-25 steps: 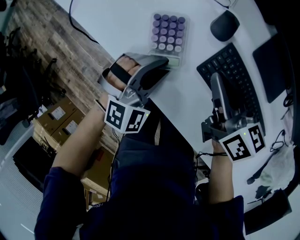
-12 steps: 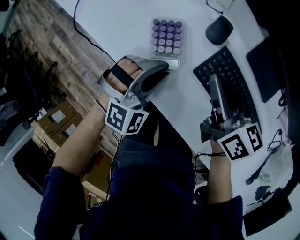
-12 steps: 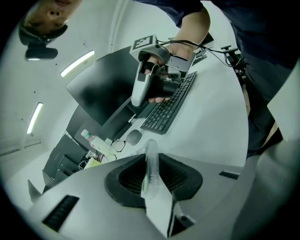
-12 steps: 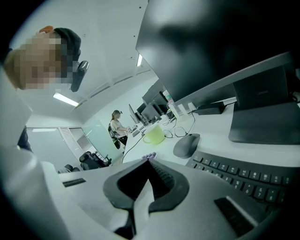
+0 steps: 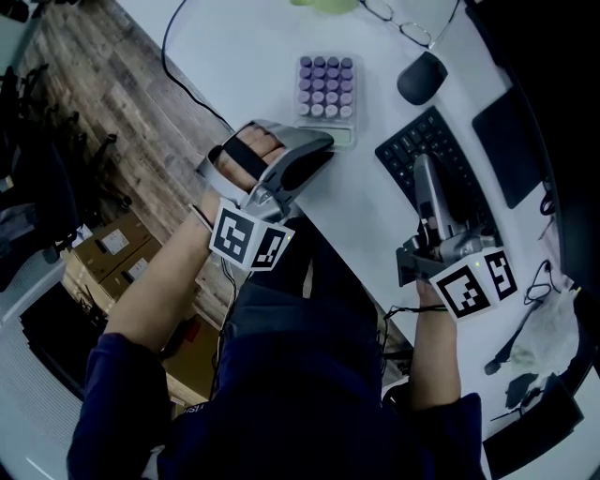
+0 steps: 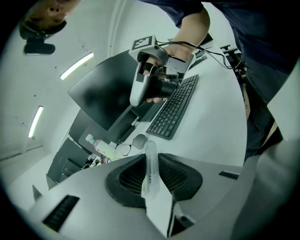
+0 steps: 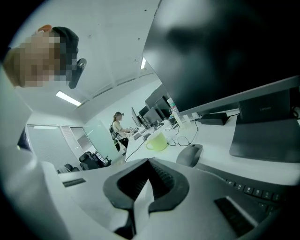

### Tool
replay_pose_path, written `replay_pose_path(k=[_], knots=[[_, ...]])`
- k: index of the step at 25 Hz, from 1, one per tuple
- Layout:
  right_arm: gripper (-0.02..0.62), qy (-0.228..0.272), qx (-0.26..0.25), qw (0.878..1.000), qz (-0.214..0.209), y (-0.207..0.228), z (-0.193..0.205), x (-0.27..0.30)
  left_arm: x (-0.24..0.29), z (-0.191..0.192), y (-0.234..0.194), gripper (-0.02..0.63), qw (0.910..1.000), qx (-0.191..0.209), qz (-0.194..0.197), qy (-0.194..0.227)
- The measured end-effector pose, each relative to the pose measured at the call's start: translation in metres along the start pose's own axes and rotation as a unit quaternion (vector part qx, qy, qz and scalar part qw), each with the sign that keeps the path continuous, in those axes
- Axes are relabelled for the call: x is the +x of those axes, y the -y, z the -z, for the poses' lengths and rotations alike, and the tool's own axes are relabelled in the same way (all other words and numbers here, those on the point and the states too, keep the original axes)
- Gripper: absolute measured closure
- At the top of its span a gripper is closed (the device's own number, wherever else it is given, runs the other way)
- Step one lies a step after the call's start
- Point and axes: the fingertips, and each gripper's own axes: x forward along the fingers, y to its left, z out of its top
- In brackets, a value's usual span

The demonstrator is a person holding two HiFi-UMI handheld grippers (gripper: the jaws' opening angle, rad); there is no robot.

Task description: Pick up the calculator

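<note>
The calculator point(image 5: 326, 84), with its rows of purple keys facing up, is over the white desk point(image 5: 253, 52) in front of the person, to the left of a black keyboard point(image 5: 398, 150) and a dark mouse point(image 5: 420, 77). The left tongs point(image 5: 321, 144) reach in from the near side and are closing on the end of the calculator nearest the person, the end with the small display. In the left gripper view the calculator shows edge-on as a thin pale slab standing between the two dark pads, which lie against its faces. I cannot tell whether the calculator is clear of the desk or resting on it. The right tongs point(image 5: 424, 171) hang over the keyboard, well apart from the calculator, with their pads brought together and nothing between them. A pair of glasses point(image 5: 398, 21) and a pale green cup point(image 7: 156, 140) sit further back on the desk, beyond the mouse, and a black cable point(image 5: 183, 70) trails across the desk's left edge.
</note>
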Motion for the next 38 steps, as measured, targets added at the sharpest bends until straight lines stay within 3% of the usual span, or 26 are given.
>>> replay_pose_path(k=[18, 38], knots=[[0.591, 0.054, -0.054, 0.997, -0.021, -0.075, -0.074, -0.018, -0.068, -0.042, -0.091, 0.508, 0.9956, 0.046, -0.079, 0.019], [0.591, 0.134, -0.122, 0.982, -0.051, -0.167, -0.157, -0.070, -0.159, -0.119, -0.176, 0.508, 0.9784, 0.101, -0.173, 0.052]])
